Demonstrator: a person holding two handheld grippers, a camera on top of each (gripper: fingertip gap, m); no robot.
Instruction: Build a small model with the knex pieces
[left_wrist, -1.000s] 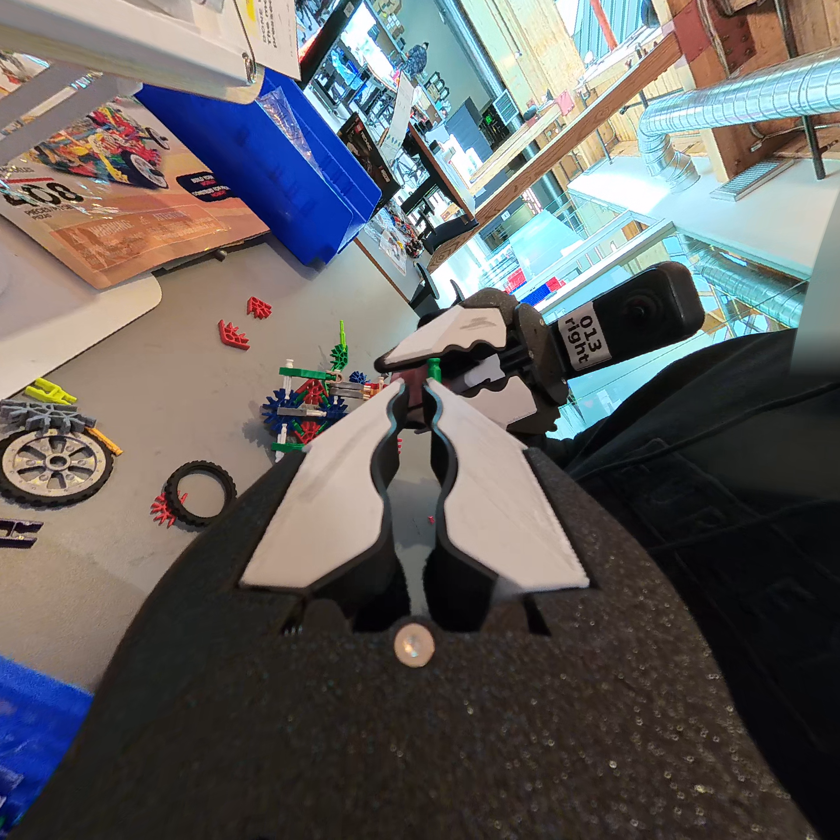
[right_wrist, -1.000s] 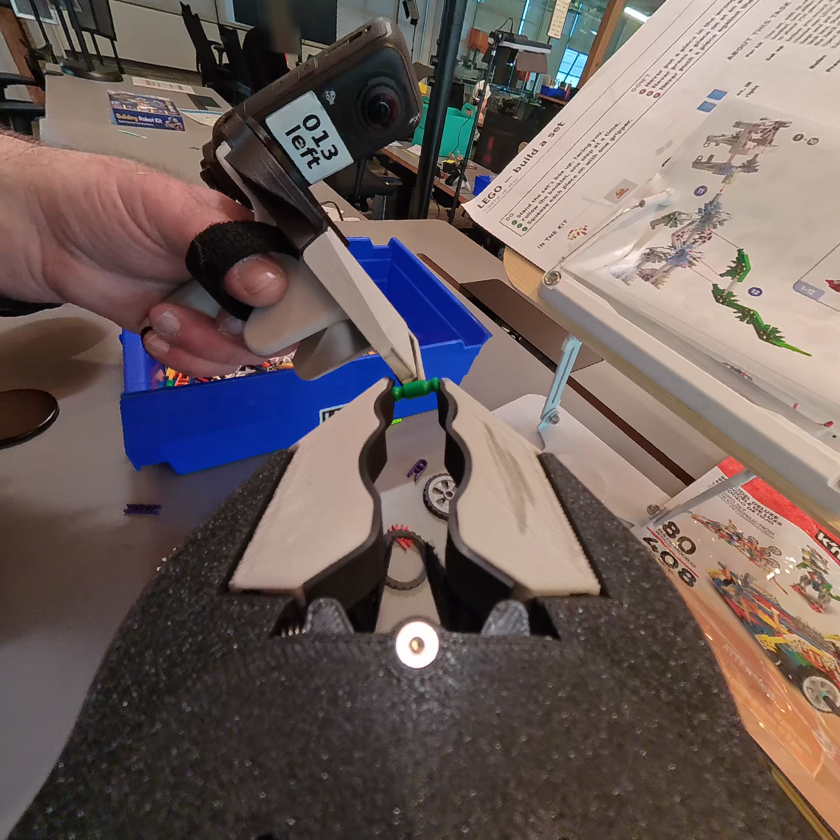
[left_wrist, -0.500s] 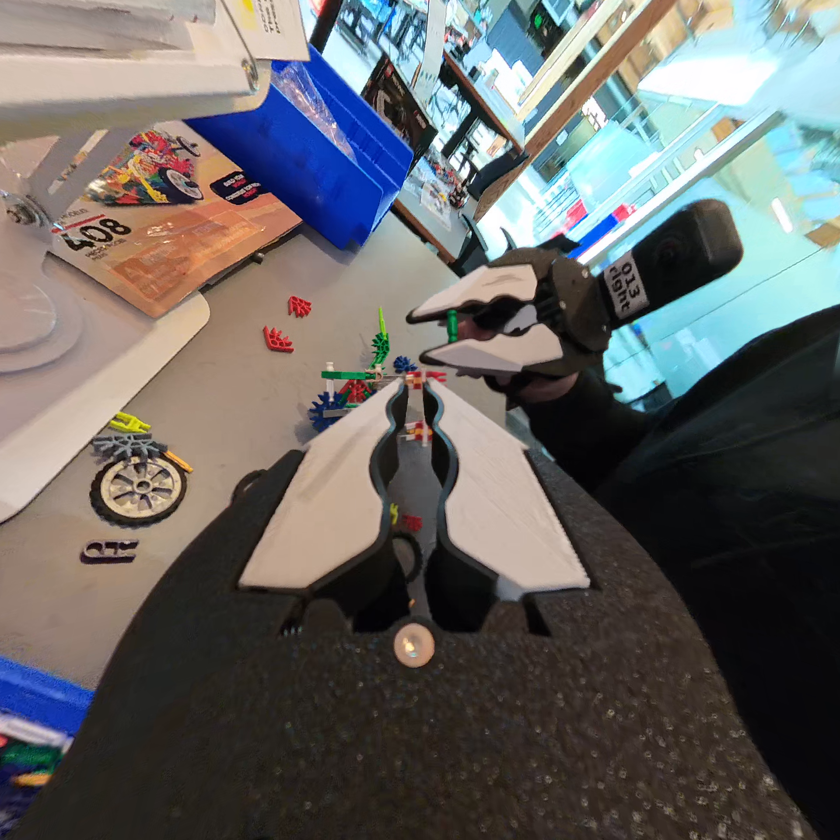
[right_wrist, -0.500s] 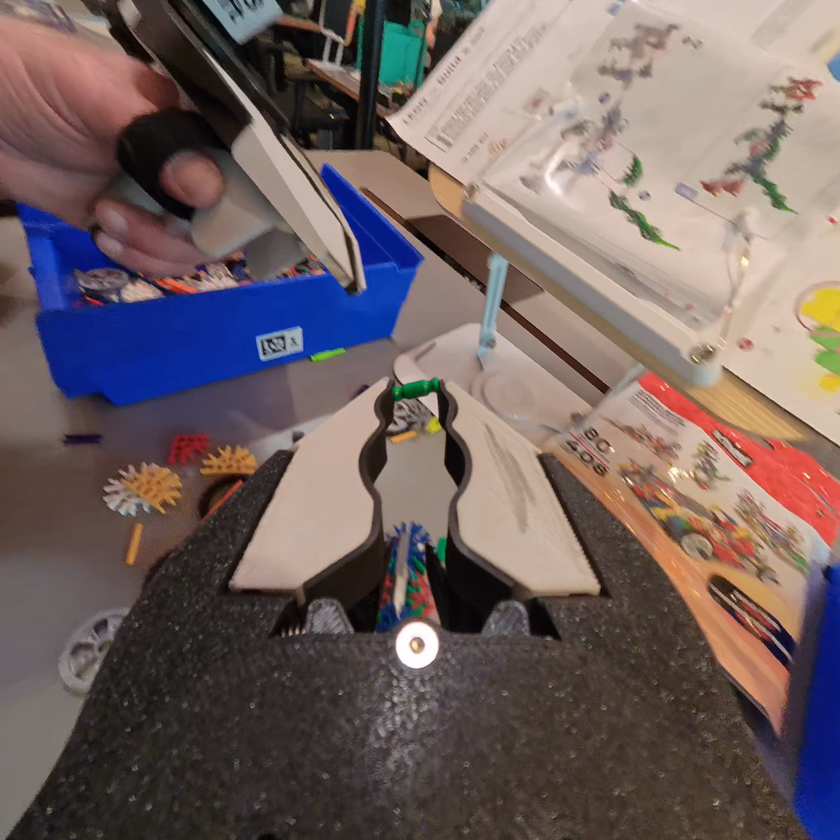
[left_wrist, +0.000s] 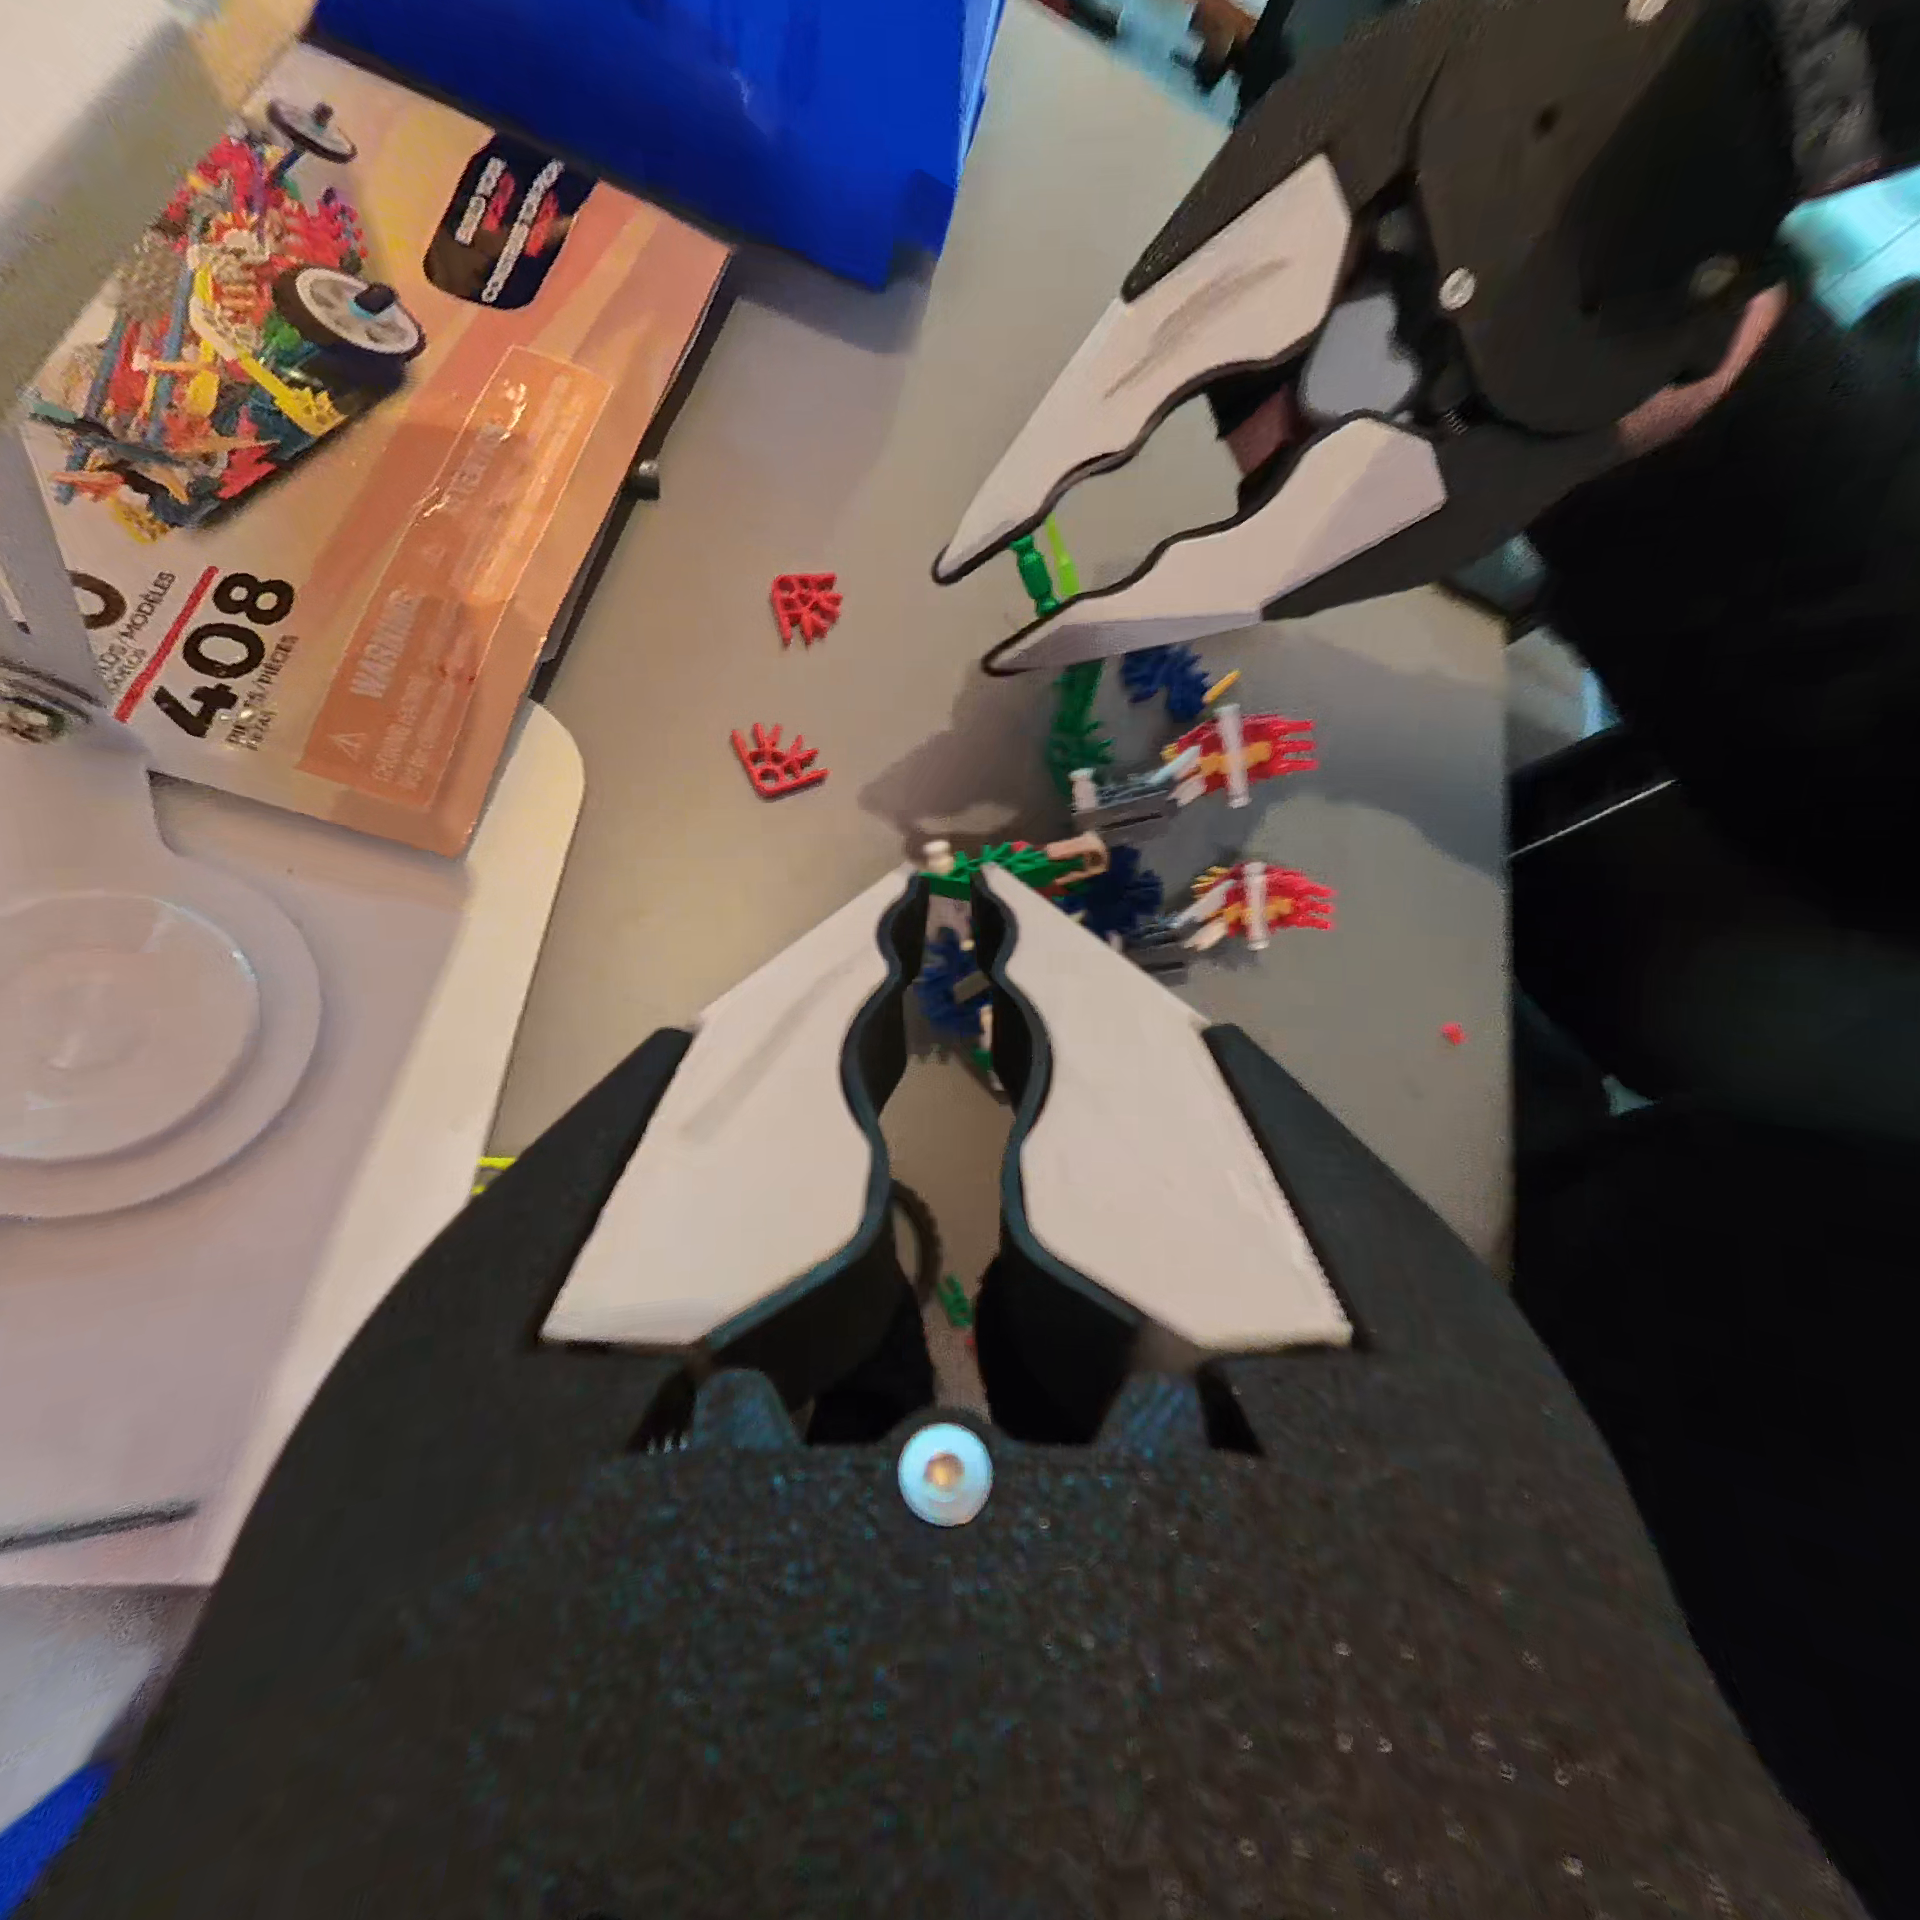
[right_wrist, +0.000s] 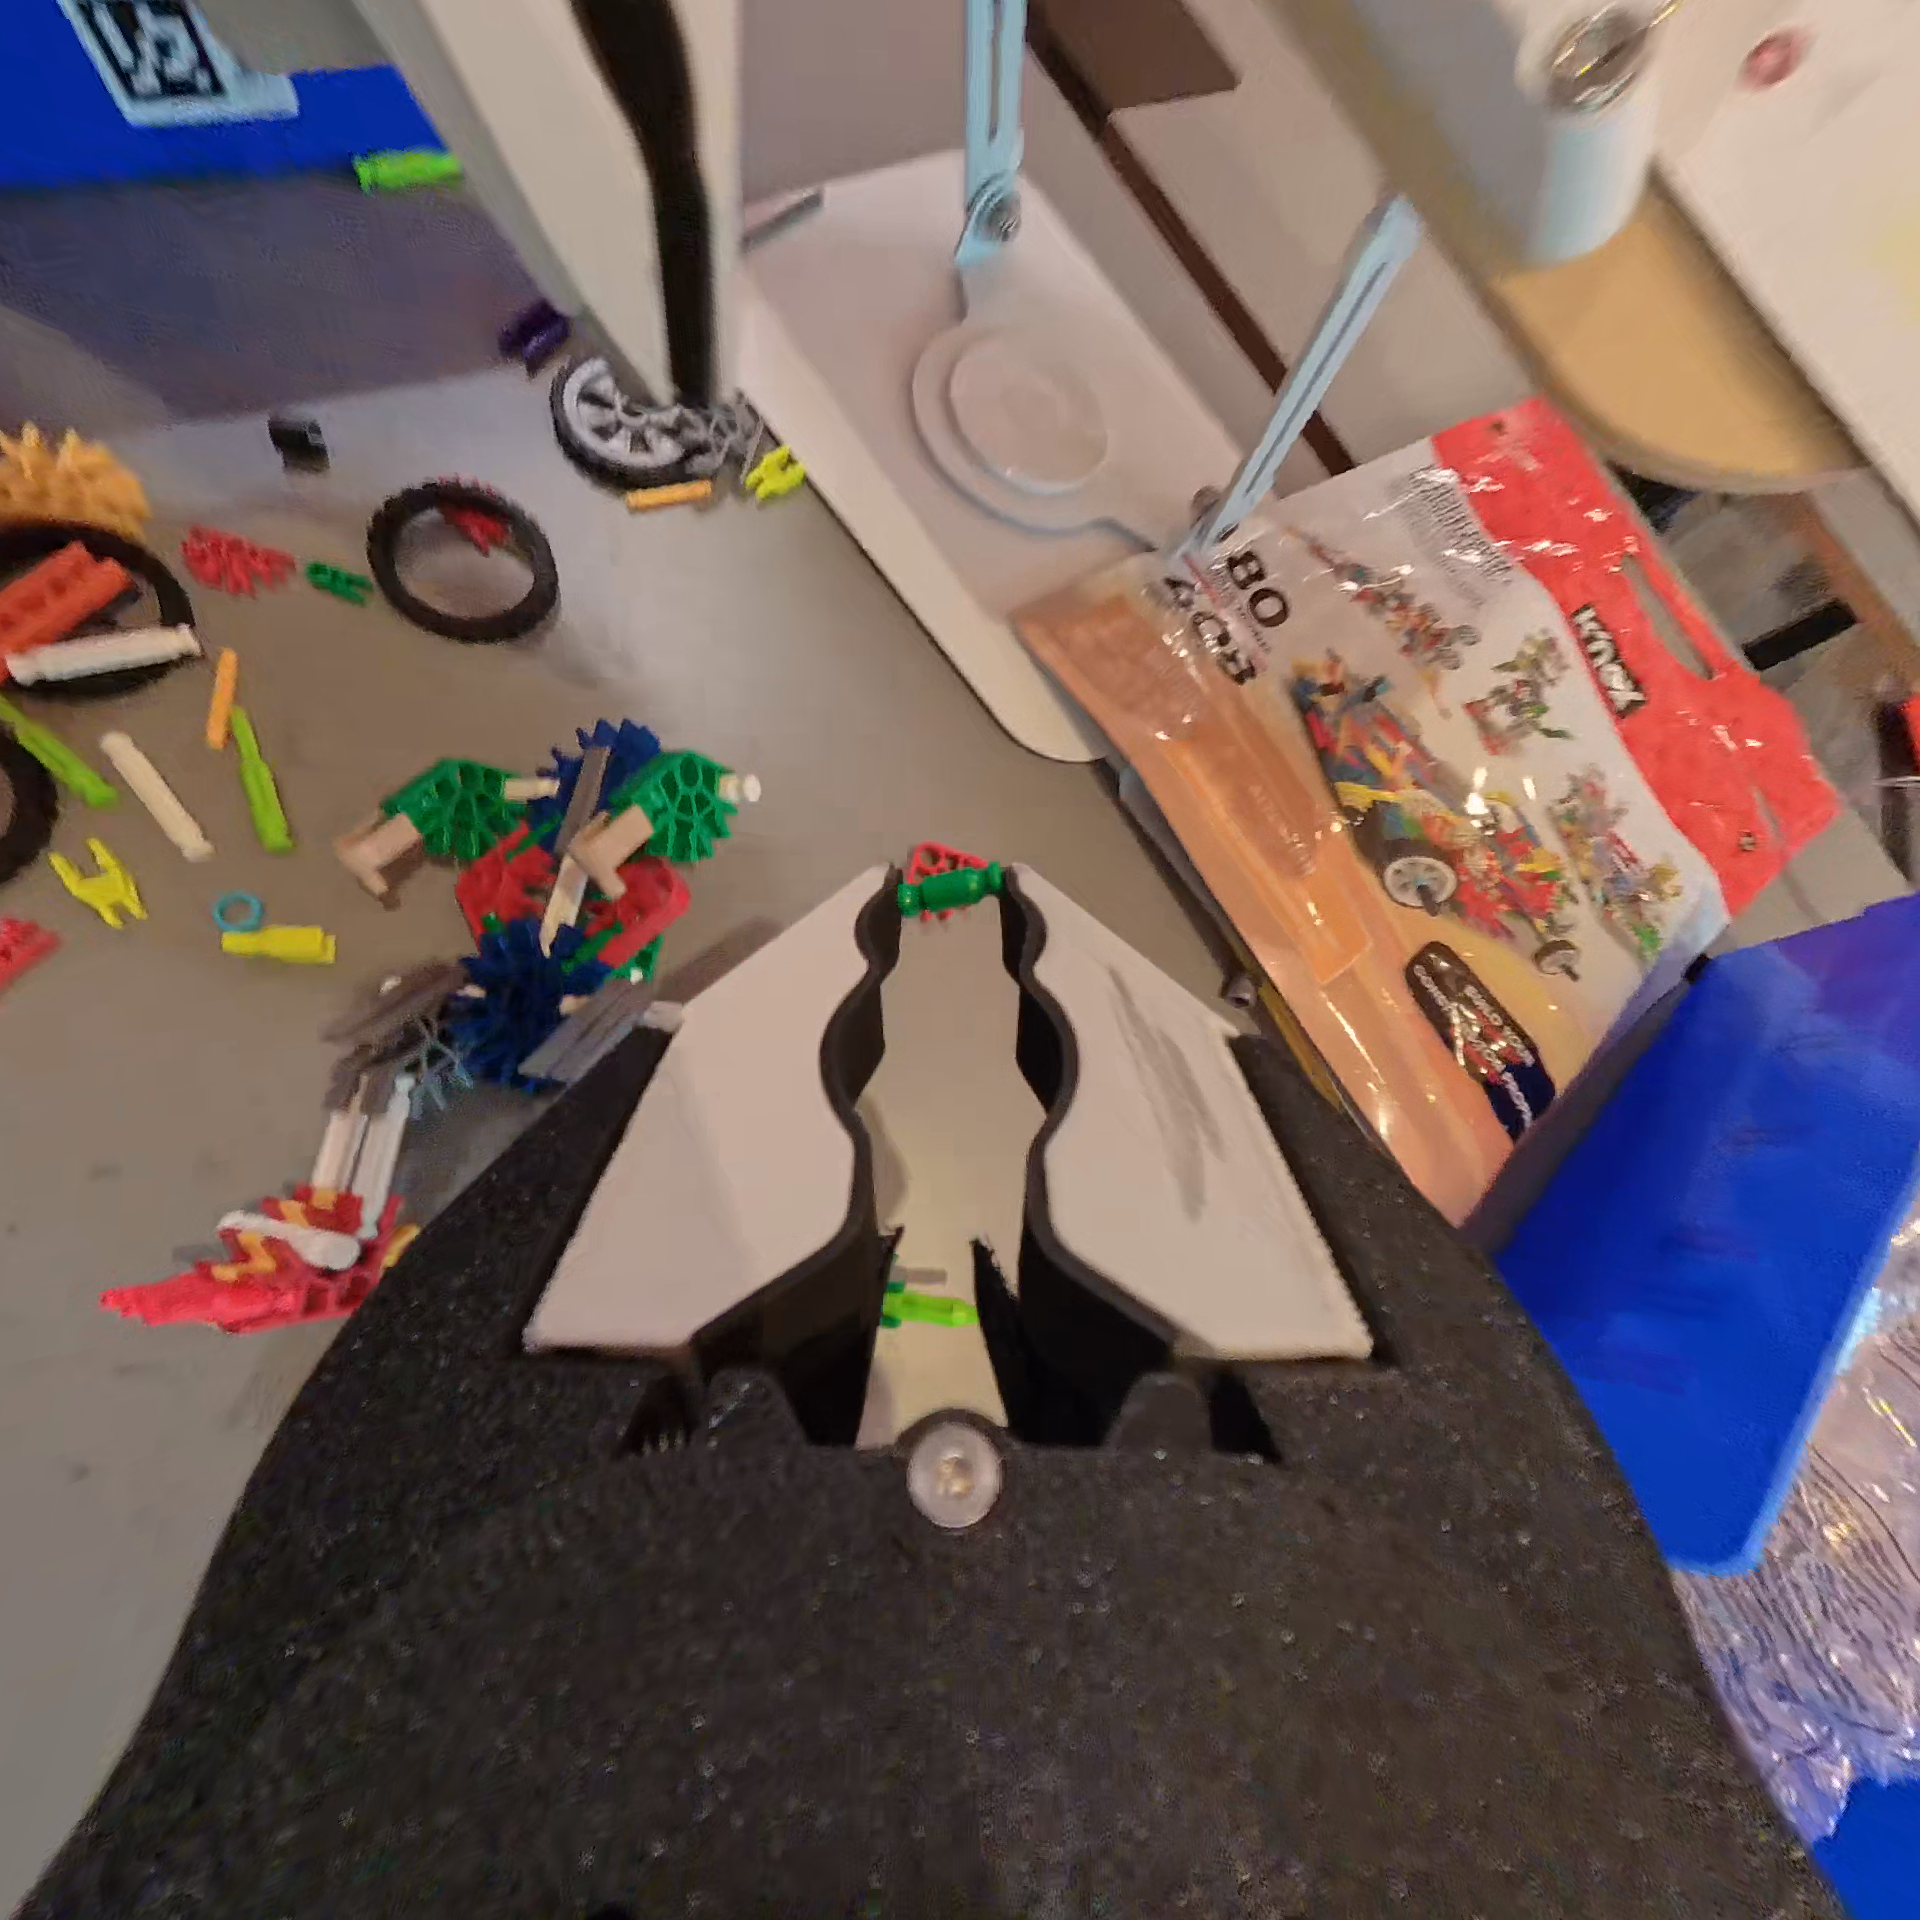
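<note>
Lowered right claw (right_wrist: 951, 894), green rod (right_wrist: 948, 894) seemingly crosswise.

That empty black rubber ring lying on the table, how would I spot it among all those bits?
Start at the white stand base on the grey table. Left of it lies a spoked wheel; nearer the camera sits the black tyre. Unlike the wheel it has no hub, only a small red piece inside.

blue bin (left_wrist: 665, 114), printed toy bag (right_wrist: 1455, 831), black tyre (right_wrist: 462, 566), two red connectors (left_wrist: 795, 686)
</note>
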